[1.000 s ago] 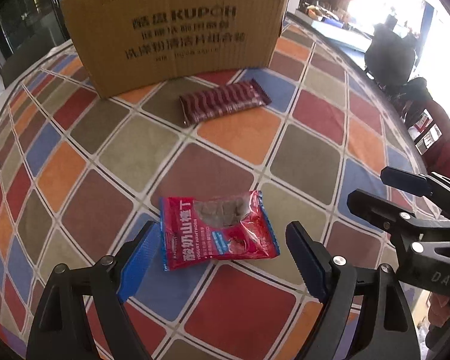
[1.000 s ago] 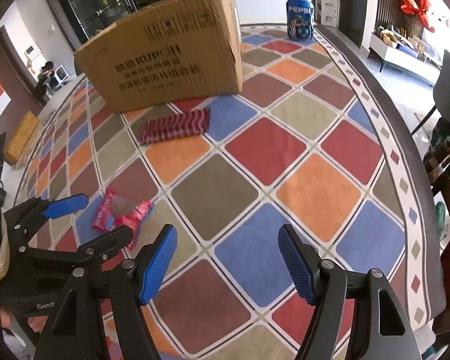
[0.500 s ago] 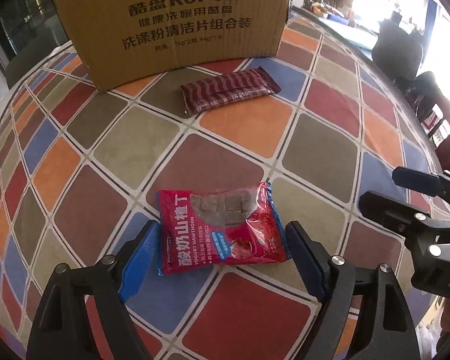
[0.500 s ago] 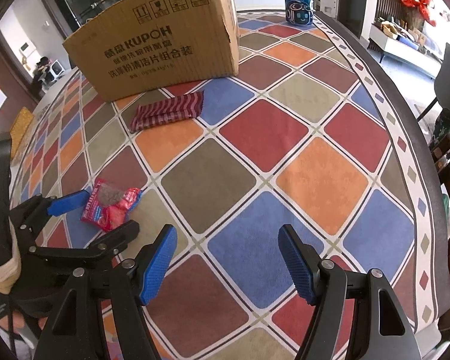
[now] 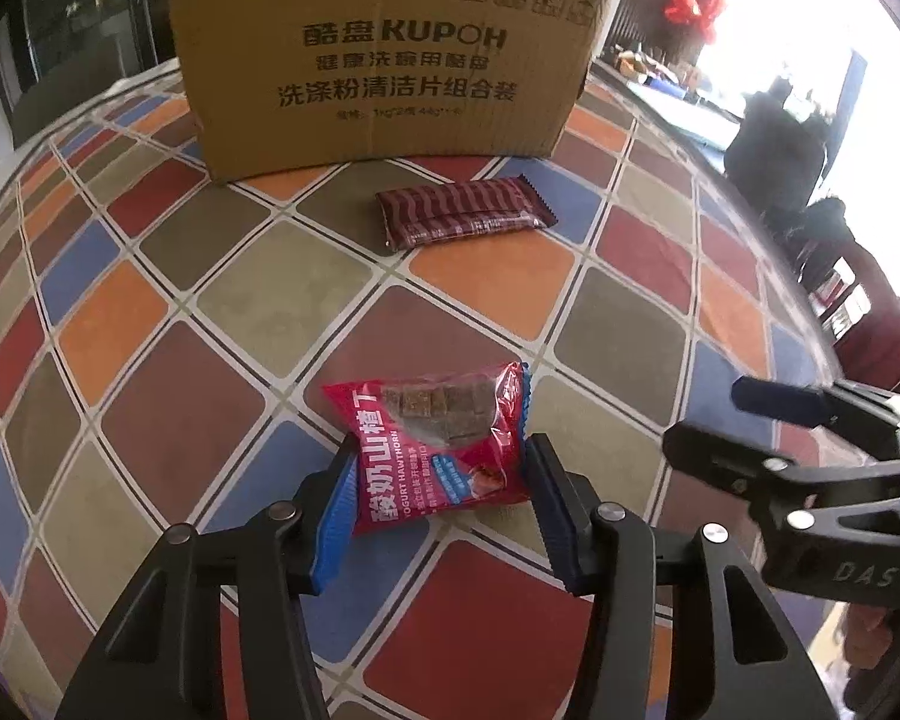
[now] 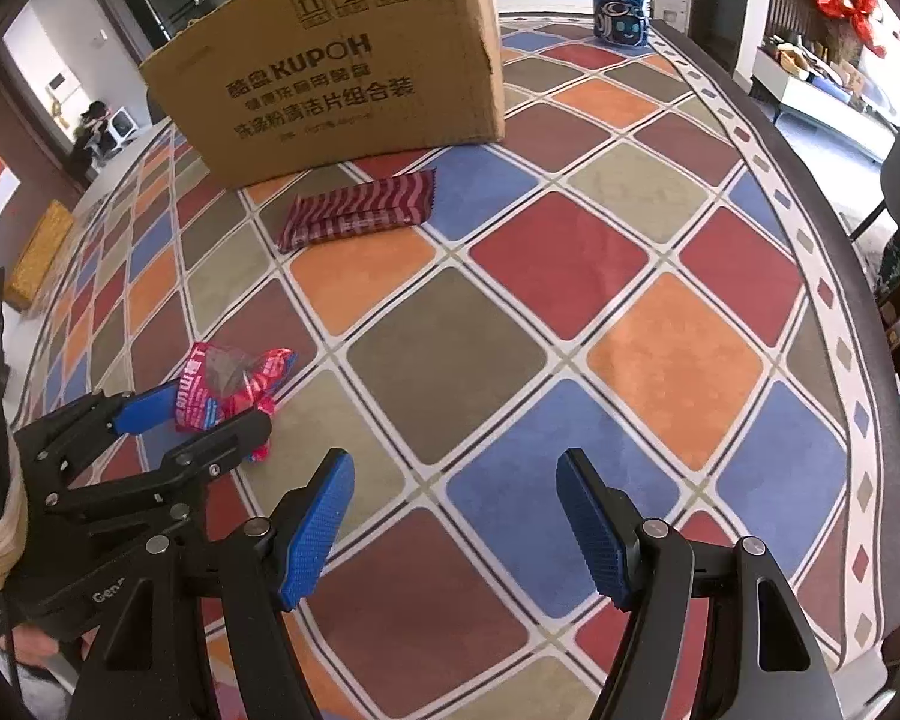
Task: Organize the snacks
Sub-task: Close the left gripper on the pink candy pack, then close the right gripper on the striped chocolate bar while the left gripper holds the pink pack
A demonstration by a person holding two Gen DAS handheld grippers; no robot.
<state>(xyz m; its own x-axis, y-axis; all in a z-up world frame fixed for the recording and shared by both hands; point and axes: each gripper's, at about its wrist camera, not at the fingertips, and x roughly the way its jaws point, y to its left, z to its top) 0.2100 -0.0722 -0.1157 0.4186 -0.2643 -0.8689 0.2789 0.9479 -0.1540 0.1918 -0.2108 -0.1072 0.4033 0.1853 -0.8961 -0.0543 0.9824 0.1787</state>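
Observation:
A red hawthorn snack packet (image 5: 432, 450) lies on the chequered tablecloth (image 5: 240, 300), and my left gripper (image 5: 441, 462) is closing on it. The blue pads press both of its sides and the packet buckles upward between them. The right wrist view shows the same packet (image 6: 222, 378) crumpled in the left gripper (image 6: 201, 414). Farther back, a dark red striped snack bar (image 5: 462, 210) rests just in front of a brown cardboard box (image 5: 384, 60). My right gripper (image 6: 455, 468) hovers open over bare cloth, to the right of the left one, holding nothing.
A blue Pepsi can (image 6: 621, 0) stands at the far end of the table, right of the box (image 6: 342, 84). The tablecloth's patterned border (image 6: 810, 276) runs along the right edge. Chairs and room furniture lie beyond it.
The left gripper's jaws have narrowed from wide apart to pressing on the red packet, which has buckled and tilted up. The right gripper has kept still and open.

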